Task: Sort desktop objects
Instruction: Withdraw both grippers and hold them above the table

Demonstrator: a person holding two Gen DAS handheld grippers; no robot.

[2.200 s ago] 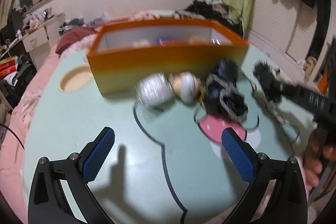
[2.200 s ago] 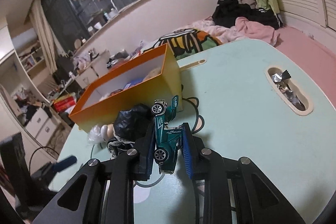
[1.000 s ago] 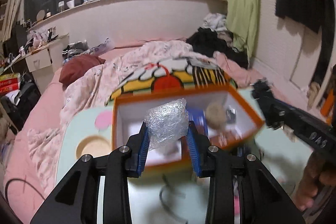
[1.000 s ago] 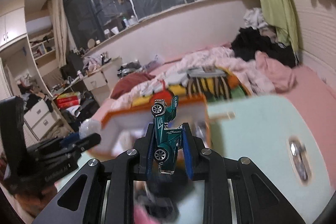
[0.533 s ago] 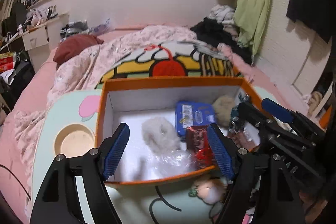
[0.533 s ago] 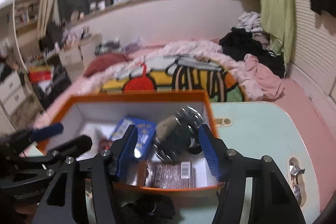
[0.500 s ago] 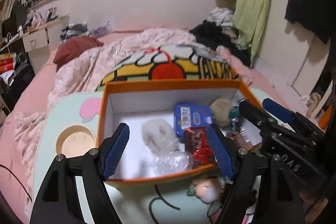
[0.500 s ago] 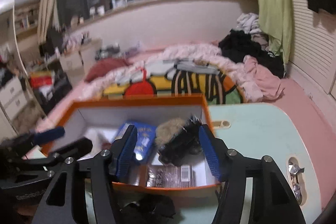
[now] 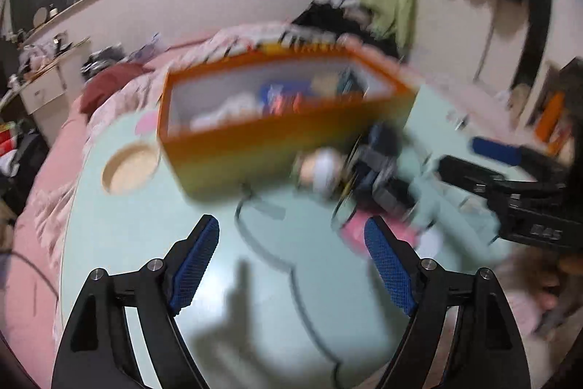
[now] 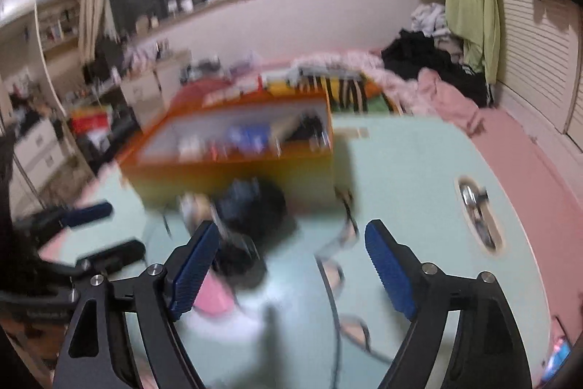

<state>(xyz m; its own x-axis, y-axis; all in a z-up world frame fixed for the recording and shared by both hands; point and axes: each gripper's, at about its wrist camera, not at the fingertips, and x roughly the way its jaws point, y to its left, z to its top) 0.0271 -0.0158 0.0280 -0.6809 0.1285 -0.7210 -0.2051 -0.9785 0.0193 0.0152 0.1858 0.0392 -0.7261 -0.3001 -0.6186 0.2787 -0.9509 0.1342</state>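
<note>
Pale green table (image 9: 153,243), bedroom behind; orange box (image 9: 277,119) upper centre, blurred toys heaped (image 9: 364,166) at its front. Left gripper (image 9: 291,265) and right gripper (image 10: 291,265) gape, empty, jaws just opened.

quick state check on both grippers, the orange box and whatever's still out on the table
left gripper: open, empty, jaws just widened
right gripper: open, empty, jaws just widened
orange box: upright on the table, open-topped, items inside
dark toy pile: on table, in front of box, blurred
</note>
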